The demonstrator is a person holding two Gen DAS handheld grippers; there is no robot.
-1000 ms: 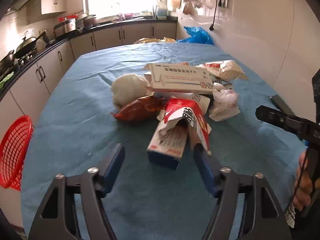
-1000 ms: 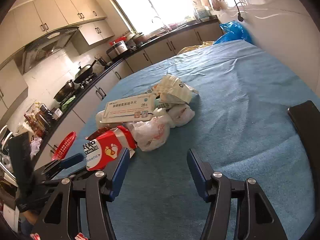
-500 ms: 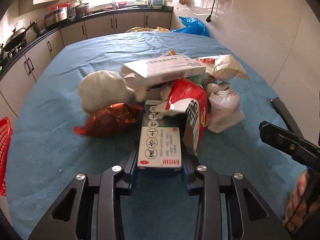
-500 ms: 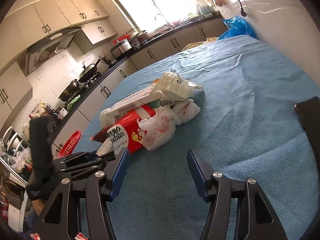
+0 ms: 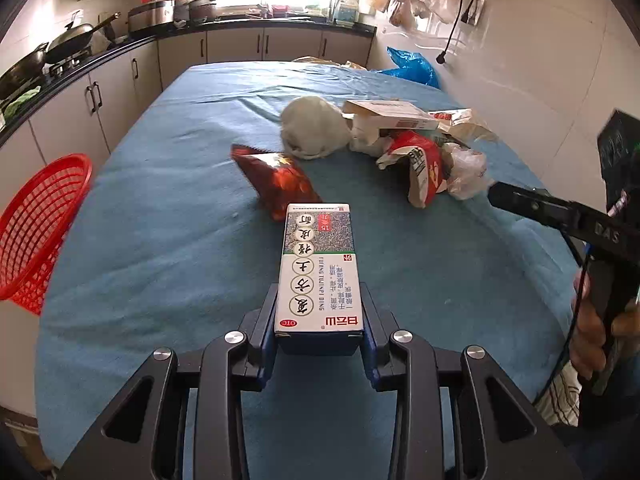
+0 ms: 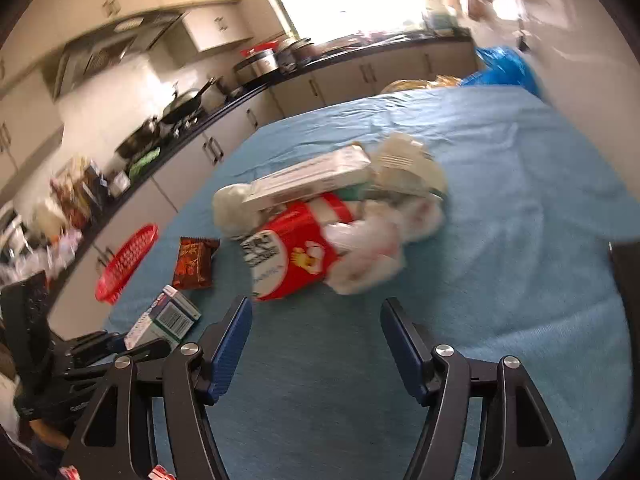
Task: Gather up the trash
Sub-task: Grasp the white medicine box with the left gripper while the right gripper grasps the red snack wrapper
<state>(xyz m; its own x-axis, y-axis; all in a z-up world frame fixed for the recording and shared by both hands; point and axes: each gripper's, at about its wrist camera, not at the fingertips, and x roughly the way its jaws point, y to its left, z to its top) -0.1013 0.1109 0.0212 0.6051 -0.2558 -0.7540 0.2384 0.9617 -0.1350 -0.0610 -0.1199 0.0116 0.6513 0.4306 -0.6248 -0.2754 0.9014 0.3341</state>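
Note:
My left gripper (image 5: pixel 319 332) is shut on a white and blue medicine box (image 5: pixel 319 268), held clear of the trash pile over the blue tablecloth (image 5: pixel 168 220). The same box (image 6: pixel 164 318) shows at the lower left of the right wrist view. The pile holds a red snack carton (image 6: pixel 296 254), a long white box (image 6: pixel 308 178), white plastic bags (image 6: pixel 368 252) and a whitish lump (image 5: pixel 314 128). A red-brown foil packet (image 5: pixel 280 182) lies apart from it. My right gripper (image 6: pixel 316 340) is opening just short of the red carton, with nothing between its fingers.
A red mesh basket (image 5: pixel 36 220) hangs at the table's left edge. Kitchen cabinets and a stove with pans (image 5: pixel 48 52) run along the left and far side. A blue plastic bag (image 5: pixel 412 66) sits past the far right corner. A wall is close on the right.
My left gripper closed on the medicine box and pulled it back out of the pile, turning left toward the basket. My right gripper moved closer to the red carton and its jaws widened.

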